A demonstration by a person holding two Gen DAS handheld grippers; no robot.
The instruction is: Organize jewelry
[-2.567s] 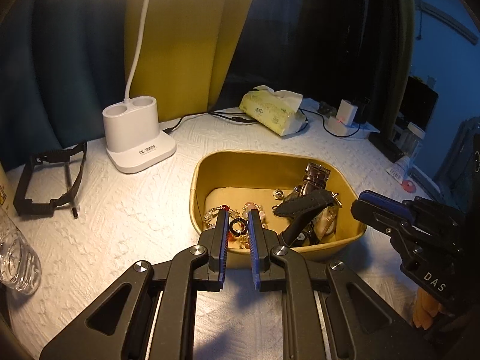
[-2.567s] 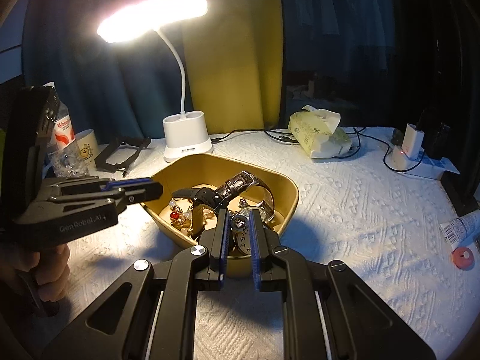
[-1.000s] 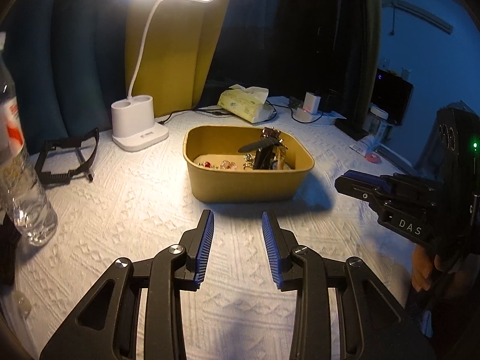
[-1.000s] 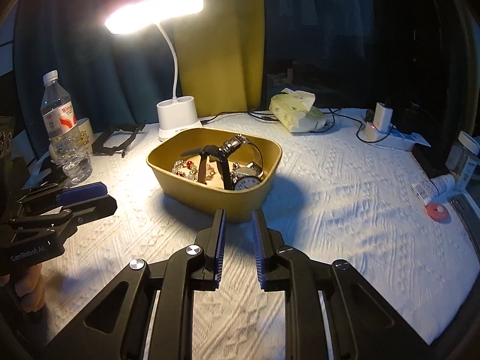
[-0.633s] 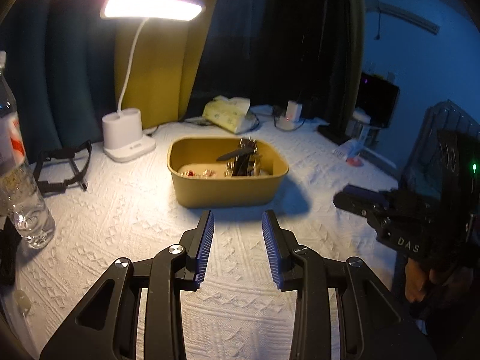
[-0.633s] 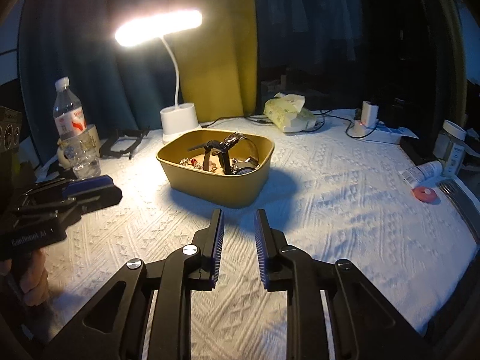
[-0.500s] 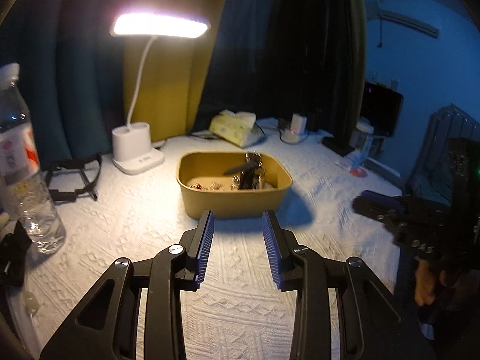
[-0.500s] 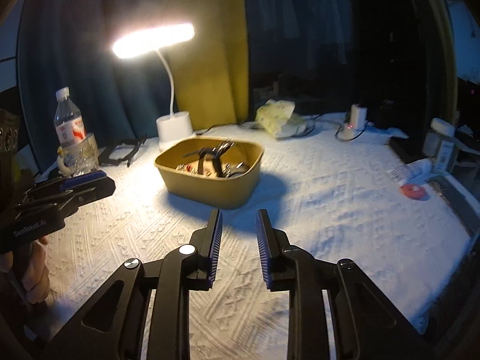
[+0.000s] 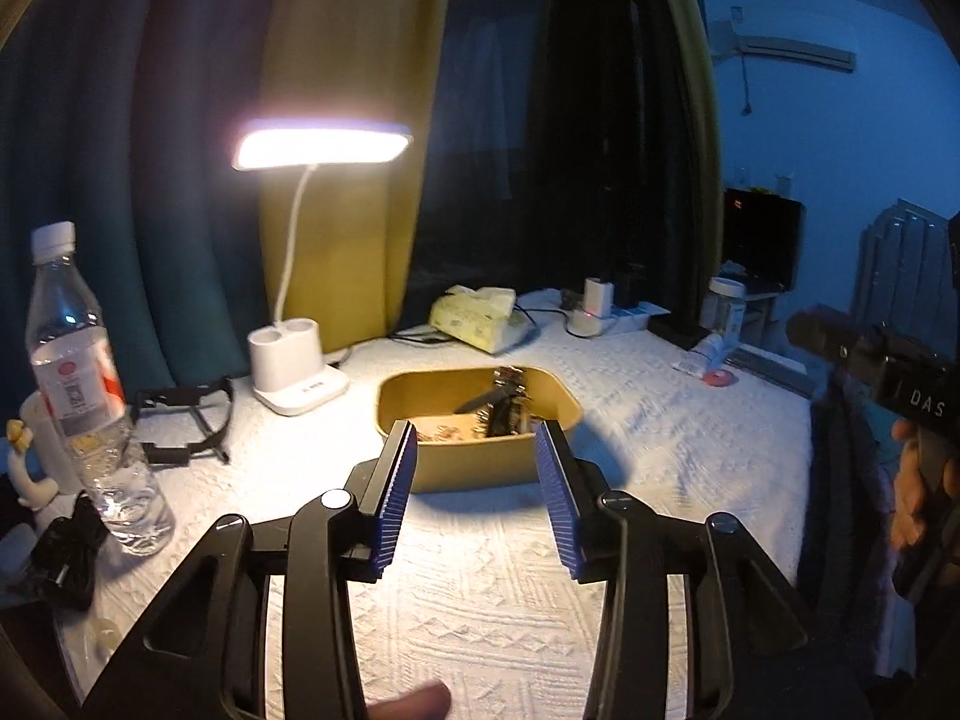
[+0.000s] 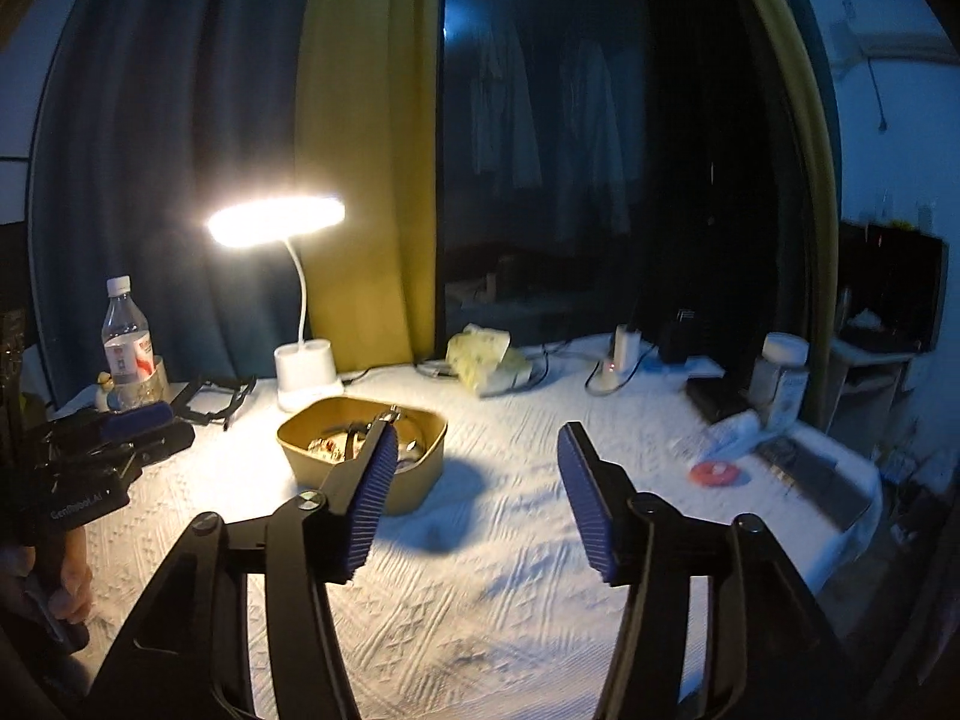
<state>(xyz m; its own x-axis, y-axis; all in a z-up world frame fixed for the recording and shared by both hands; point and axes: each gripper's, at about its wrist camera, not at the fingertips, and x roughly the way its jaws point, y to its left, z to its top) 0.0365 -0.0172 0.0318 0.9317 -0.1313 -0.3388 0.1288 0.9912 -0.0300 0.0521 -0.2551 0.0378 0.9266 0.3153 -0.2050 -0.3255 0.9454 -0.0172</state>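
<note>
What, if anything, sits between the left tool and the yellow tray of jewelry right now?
Nothing visible does. The left tool is open and empty, with only bare white tablecloth between it and the yellow tray. The water bottle and the desk lamp stand off to the left, clear of a straight approach.

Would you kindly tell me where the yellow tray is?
In both views, the yellow tray sits mid-table, just right of the lamp, tissue pack behind.
</note>
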